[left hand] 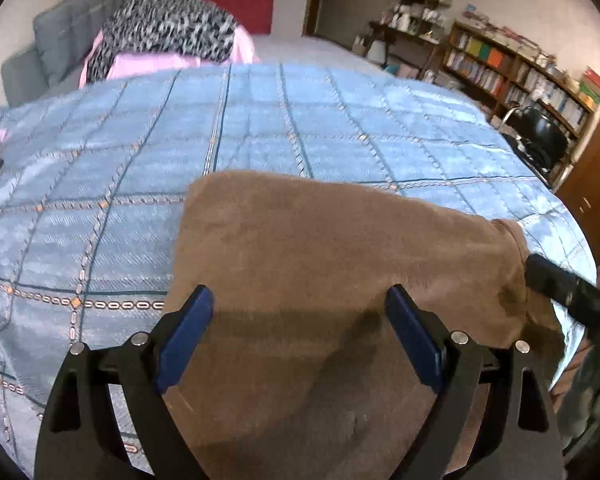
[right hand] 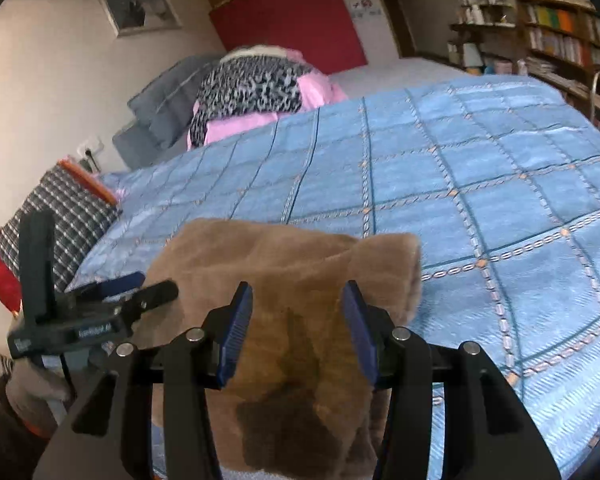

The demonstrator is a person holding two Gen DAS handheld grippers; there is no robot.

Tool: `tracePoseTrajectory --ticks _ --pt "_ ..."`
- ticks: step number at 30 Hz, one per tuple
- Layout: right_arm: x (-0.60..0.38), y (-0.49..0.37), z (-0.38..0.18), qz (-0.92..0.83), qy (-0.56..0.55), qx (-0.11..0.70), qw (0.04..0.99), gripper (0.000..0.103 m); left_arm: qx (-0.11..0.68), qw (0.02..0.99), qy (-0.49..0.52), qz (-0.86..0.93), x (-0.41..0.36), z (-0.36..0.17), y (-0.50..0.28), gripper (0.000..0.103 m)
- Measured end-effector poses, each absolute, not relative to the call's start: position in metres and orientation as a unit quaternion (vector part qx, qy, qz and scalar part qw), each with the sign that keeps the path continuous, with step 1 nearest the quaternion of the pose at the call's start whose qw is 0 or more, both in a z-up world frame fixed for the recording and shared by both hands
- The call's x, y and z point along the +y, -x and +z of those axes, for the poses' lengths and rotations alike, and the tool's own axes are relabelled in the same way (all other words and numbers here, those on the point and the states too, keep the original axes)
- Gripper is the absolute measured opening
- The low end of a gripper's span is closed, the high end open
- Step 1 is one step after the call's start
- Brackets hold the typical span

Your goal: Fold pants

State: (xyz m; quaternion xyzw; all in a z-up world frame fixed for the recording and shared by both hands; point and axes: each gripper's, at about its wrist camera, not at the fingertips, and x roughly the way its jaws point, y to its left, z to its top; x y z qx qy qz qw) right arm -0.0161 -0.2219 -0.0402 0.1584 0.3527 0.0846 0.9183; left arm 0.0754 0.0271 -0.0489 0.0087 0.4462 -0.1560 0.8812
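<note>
With the brown pants (left hand: 340, 240) lying folded on the blue bedspread (left hand: 260, 120), the left gripper (left hand: 300, 332) is hovering wide open and the right gripper (right hand: 296, 328) half-parted above them, gripping nothing, apparently because that fold is laid.

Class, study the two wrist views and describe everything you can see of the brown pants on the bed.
The brown pants look like soft, fleecy fabric, folded into a thick, roughly rectangular bundle. They lie on the blue checked bedspread near its front edge. One rolled end sticks out at the right side. A darker patch shows on the near part in the right wrist view. Nothing grips them: both sets of jaws stand open above them.
</note>
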Motion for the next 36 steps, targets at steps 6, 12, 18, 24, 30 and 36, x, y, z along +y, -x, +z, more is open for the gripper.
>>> tracePoseTrajectory --ticks 6,12,18,24,30,36 --pt "-0.22 -0.001 -0.069 0.08 -0.151 0.39 0.905 0.048 0.484 0.862 0.009 -0.152 0.03 -0.07 -0.097 0.091" --pt "-0.218 -0.003 -0.092 0.079 -0.137 0.4 0.903 0.049 0.476 0.866 0.006 -0.155 0.027 -0.082 -0.095 0.094" --pt "-0.216 -0.003 -0.092 0.077 -0.125 0.397 0.906 0.049 0.483 0.862 0.006 -0.152 0.026 -0.077 -0.095 0.094" --pt "-0.202 0.021 -0.063 0.083 -0.099 0.359 0.924 0.049 0.492 0.857 0.014 -0.153 0.024 -0.057 -0.103 0.094" --pt "-0.189 0.047 -0.061 0.093 -0.07 0.36 0.926 0.051 0.487 0.86 0.002 -0.151 0.009 -0.048 -0.115 0.094" --pt "-0.185 0.053 -0.073 0.094 -0.057 0.371 0.922 0.052 0.508 0.85 0.003 -0.137 -0.002 -0.063 -0.139 0.094"
